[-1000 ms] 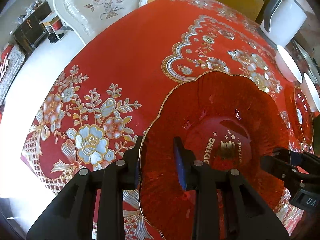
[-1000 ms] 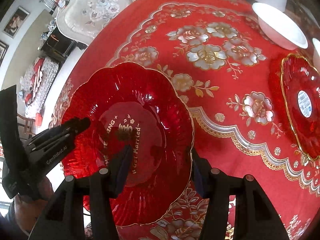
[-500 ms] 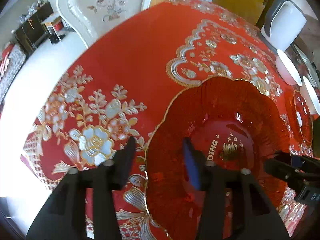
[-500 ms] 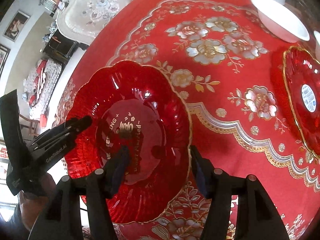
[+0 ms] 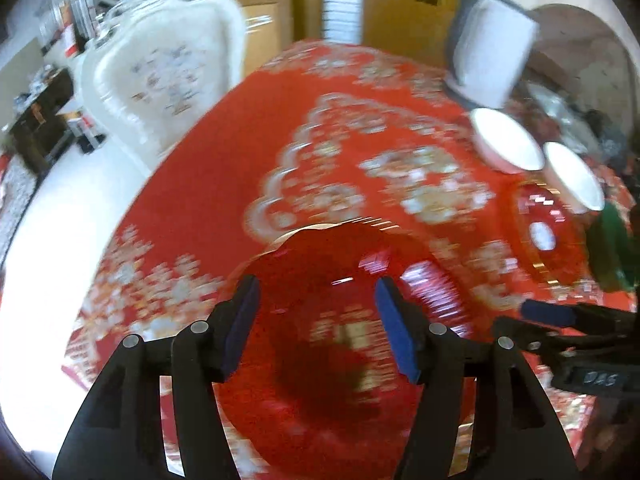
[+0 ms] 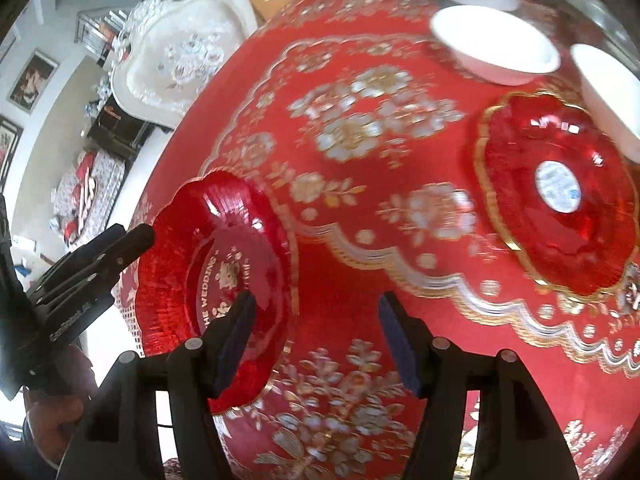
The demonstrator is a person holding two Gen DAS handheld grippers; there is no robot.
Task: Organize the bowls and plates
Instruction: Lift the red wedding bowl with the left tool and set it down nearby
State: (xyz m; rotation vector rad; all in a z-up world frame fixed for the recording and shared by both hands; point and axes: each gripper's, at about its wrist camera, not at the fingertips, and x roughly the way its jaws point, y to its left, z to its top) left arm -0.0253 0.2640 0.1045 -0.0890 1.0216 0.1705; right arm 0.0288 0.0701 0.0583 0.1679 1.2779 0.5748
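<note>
A red scalloped plate with gold lettering (image 5: 320, 344) lies on the red tablecloth, blurred, under my open left gripper (image 5: 316, 326). In the right wrist view the same plate (image 6: 212, 276) sits at the table's left edge, and my right gripper (image 6: 314, 338) is open and empty just right of it. A second red plate with a white sticker (image 6: 556, 196) lies further right, also in the left wrist view (image 5: 544, 236). Two white bowls (image 6: 494, 44) (image 6: 612, 96) stand behind it.
The round table has a red flowered cloth (image 6: 360, 128). A white cushioned chair (image 5: 168, 68) stands at the far left edge. A grey and white container (image 5: 490, 48) stands at the far right, behind the bowls. The other gripper's fingers (image 5: 560, 316) show at right.
Both grippers have opened wide and let go of the lettered plate. Both have pulled back and tilted up, so more of the table and the bowls shows.
</note>
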